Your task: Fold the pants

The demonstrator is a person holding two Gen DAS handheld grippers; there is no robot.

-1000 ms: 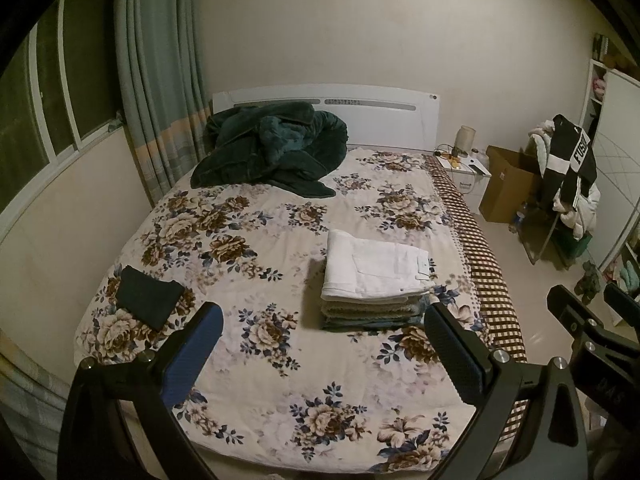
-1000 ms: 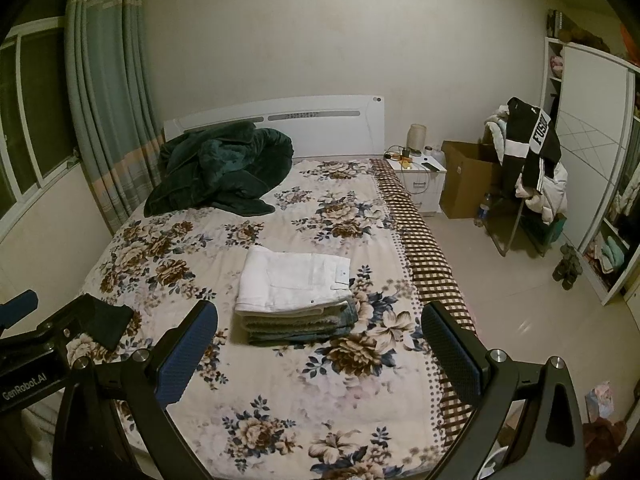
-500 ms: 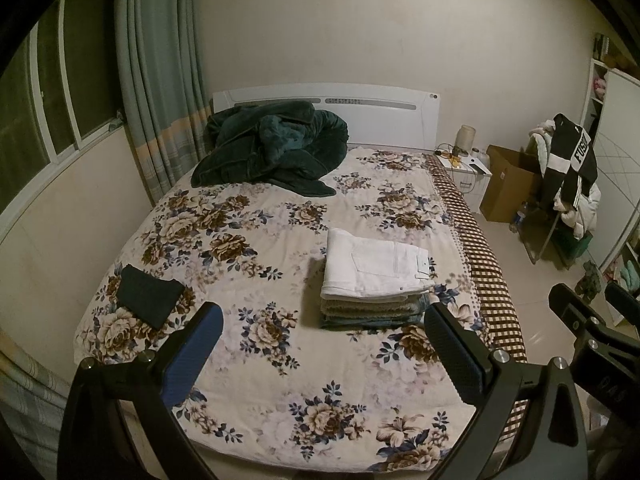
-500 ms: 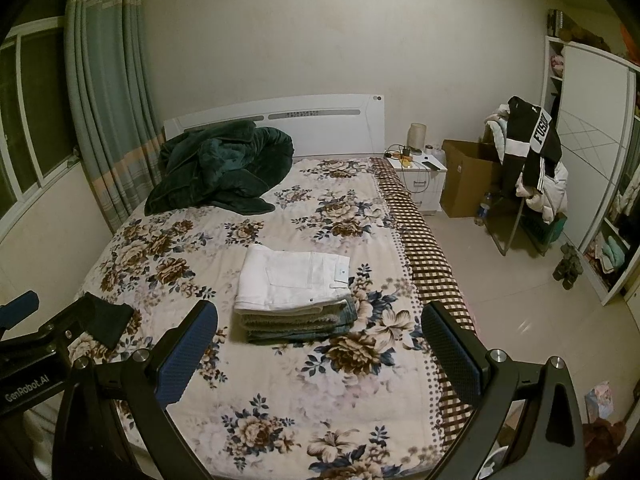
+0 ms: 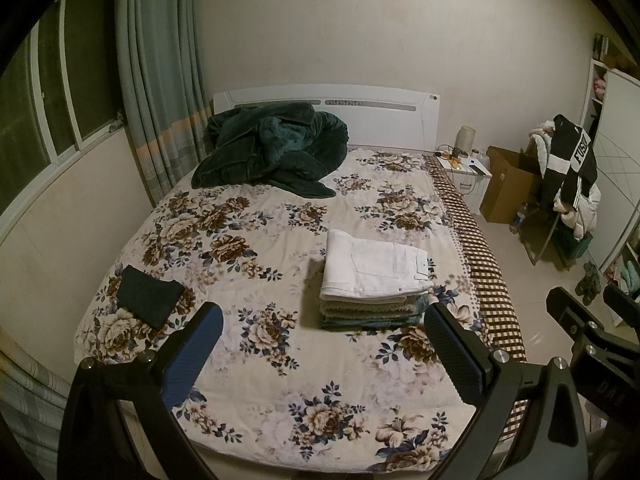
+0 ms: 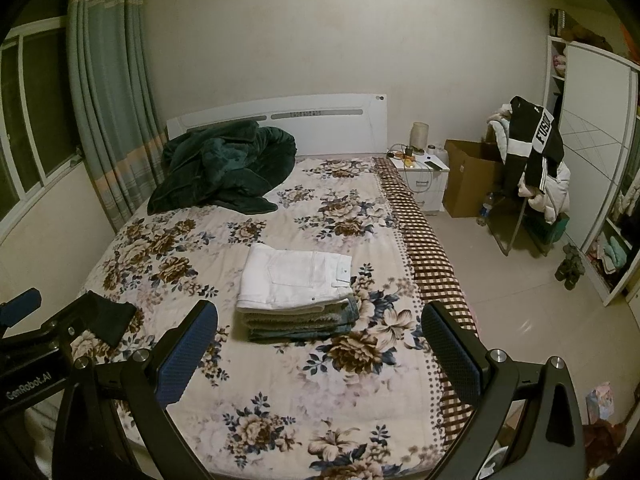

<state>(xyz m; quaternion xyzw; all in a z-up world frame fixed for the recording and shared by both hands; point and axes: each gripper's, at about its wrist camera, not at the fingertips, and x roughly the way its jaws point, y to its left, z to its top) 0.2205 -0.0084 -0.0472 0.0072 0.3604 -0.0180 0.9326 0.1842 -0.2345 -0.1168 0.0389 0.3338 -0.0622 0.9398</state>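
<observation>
The bed (image 5: pixel 280 400) carries a rumpled green blanket (image 5: pixel 272 148) by the headboard and a stack (image 5: pixel 372 304) of folded pants mid-mattress, white pants (image 5: pixel 372 268) on top, squared and flat (denim beneath). A dark folded cloth (image 5: pixel 150 298) lies well apart near the window-side edge. Only the right view shows the wardrobe (image 6: pixel 600 168) shelves holding clothes. The left gripper (image 5: pixel 320 344) and right gripper (image 6: pixel 318 340) hang above the foot, jaws apart, empty.

dim warm indoor light | soft shadows | fisheye edges vignetted
</observation>
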